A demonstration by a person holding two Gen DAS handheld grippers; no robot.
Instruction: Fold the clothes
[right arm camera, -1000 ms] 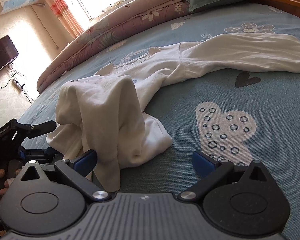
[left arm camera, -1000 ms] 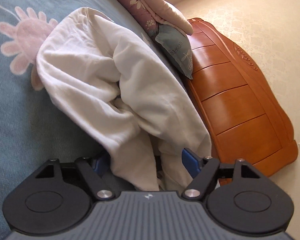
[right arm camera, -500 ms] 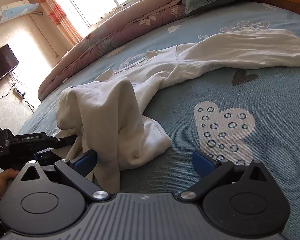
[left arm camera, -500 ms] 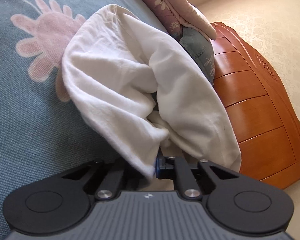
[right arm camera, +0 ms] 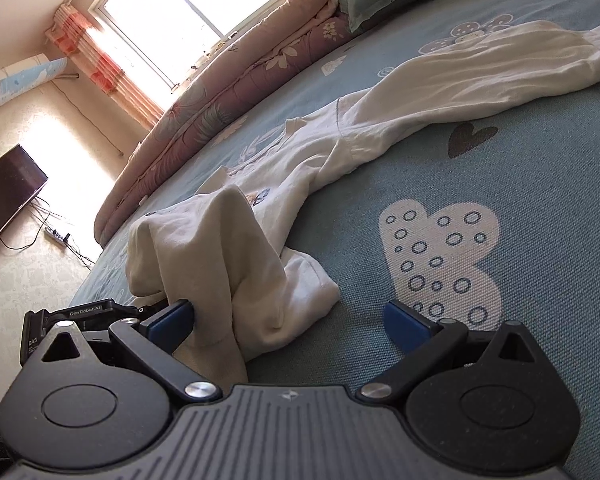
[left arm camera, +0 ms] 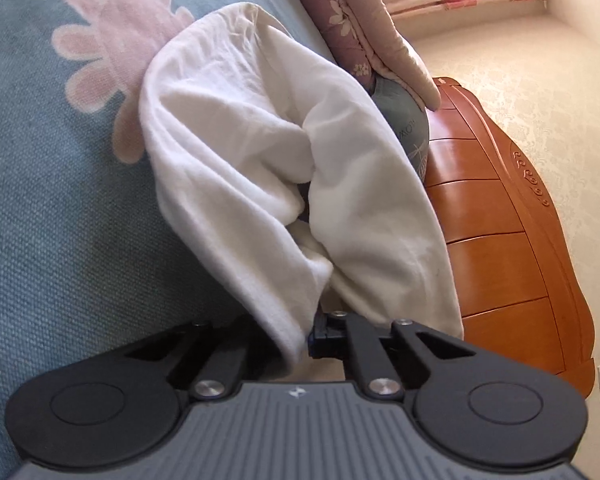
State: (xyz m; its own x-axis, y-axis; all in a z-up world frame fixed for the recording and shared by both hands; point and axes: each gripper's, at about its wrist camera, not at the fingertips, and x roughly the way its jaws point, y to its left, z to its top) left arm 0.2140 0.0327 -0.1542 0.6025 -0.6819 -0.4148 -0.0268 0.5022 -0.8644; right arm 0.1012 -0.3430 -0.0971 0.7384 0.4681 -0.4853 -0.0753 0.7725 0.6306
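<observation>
Since a second ago the left gripper (left arm camera: 306, 336) jaws have pinched the white cotton garment (left arm camera: 276, 168) to lift its hem; right gripper (right arm camera: 288, 320) jaws stay spread.

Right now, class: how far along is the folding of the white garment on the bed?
Barely begun. Done: no neat fold shows; the white garment sprawls across the blue bedspread. In hand: the left gripper is shut on a bunched, lifted end, while the right gripper is open beside it. Left: spreading flat and every fold.
</observation>
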